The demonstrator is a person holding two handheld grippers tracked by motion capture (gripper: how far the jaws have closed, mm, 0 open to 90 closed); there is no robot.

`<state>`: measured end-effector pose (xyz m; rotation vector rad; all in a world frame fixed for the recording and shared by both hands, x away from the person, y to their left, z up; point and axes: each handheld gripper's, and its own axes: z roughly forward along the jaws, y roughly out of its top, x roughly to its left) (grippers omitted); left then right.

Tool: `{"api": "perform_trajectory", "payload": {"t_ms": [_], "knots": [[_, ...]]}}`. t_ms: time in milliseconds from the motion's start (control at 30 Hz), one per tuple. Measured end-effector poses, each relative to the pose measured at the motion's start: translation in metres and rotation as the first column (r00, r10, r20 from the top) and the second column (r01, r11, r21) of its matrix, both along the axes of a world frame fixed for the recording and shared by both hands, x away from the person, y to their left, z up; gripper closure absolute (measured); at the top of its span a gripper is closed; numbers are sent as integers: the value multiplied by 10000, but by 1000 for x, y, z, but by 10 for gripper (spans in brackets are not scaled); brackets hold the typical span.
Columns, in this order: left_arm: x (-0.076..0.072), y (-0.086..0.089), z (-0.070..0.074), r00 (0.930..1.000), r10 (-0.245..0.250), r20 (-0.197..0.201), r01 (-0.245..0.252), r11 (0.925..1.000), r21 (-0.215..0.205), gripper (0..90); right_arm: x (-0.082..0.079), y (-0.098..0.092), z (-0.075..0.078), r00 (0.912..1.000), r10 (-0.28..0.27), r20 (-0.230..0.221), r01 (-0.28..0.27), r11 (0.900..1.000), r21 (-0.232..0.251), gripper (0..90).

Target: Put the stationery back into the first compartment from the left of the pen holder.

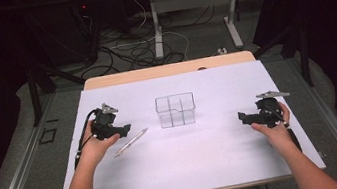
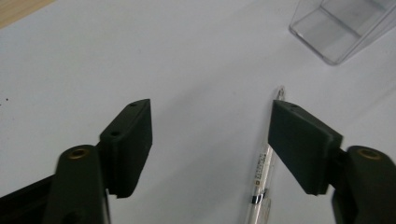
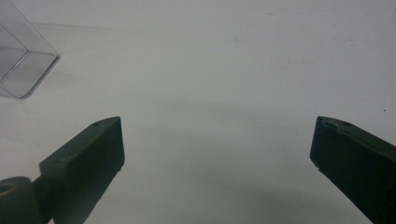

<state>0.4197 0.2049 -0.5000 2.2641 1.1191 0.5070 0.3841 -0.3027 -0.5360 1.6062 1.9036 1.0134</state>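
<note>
A clear pen (image 1: 130, 142) lies slanted on the white sheet, just right of my left gripper (image 1: 123, 129). In the left gripper view the pen (image 2: 263, 175) runs partly under the right-hand jaw, with its tip past the jaw's end. The left gripper (image 2: 211, 106) is open and nothing sits between its jaws. A clear plastic box with compartments (image 1: 175, 110) stands at the middle of the sheet, and its corner (image 2: 336, 28) shows ahead. My right gripper (image 1: 243, 117) rests at the right side, pointing left. Its jaws (image 3: 218, 123) stand wide open over bare sheet.
The white sheet (image 1: 191, 162) covers a wooden table whose edge (image 1: 168, 70) shows at the back. A corner of the clear box (image 3: 21, 63) appears far left in the right gripper view. Cables and table legs (image 1: 157, 30) lie on the floor beyond.
</note>
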Motion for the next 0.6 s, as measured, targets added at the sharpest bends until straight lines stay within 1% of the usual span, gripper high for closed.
{"api": "perform_trajectory", "payload": {"t_ms": [33, 67, 100, 133, 167, 200, 233, 300, 333, 367, 400, 500, 567, 600], "knots": [[0, -1, -1, 10000, -86, -39, 87, 10000, 44, 332, 0, 0, 0, 10000, 2, -1, -2, 10000, -5, 25], [0, -2, -1, 9996, -261, -134, 264, 9994, 209, 345, 0, -1, 0, 10000, 6, 13, -6, 10000, -26, 25], [0, -3, -2, 9993, -349, -107, 352, 9989, 307, 365, 0, -1, 0, 10000, 3, -1, -3, 10000, -12, 25], [0, -5, -3, 9989, -444, -159, 450, 9982, 403, 367, 0, -1, 0, 10000, 17, 8, -17, 10000, -24, 25], [0, -6, -4, 9983, -563, -139, 569, 9974, 438, 379, 0, -1, 0, 10000, 21, 13, -21, 10000, -23, 25], [-1, -7, -4, 9978, -632, -203, 640, 9970, 434, 386, 0, -1, 0, 10000, 11, 1, -11, 10000, 1, 25], [-1, -9, -6, 9972, -739, -143, 744, 9962, 446, 386, 0, -1, 0, 10000, 11, -5, -11, 10000, -10, 25], [-1, -12, -7, 9957, -898, -220, 910, 9939, 620, 387, 1, -1, 0, 10000, 38, 17, -38, 10000, -31, 25], [-1, -14, -7, 9954, -945, -174, 955, 9928, 717, 388, 1, 0, 0, 10000, 63, 21, -62, 10000, -78, 25], [-1, -16, -8, 9948, -1000, -214, 1014, 9916, 803, 392, 1, 0, 0, 10000, 62, 23, -62, 9999, -87, 25], [-1, -17, -8, 9944, -1042, -201, 1056, 9903, 906, 413, 1, 1, 0, 10000, 70, 14, -70, 10000, -49, 25], [0, -21, -9, 9924, -1167, -379, 1200, 9876, 1010, 449, 1, 1, -1, 10000, 83, 1, -83, 9999, -66, 26], [1, -24, -11, 9911, -1243, -477, 1290, 9851, 1134, 469, 1, 1, -1, 10000, 83, -29, -83, 9999, -82, 26], [2, -25, -12, 9899, -1285, -597, 1351, 9831, 1235, 476, 1, 1, -1, 10000, 83, -36, -83, 9999, -82, 26]]}}
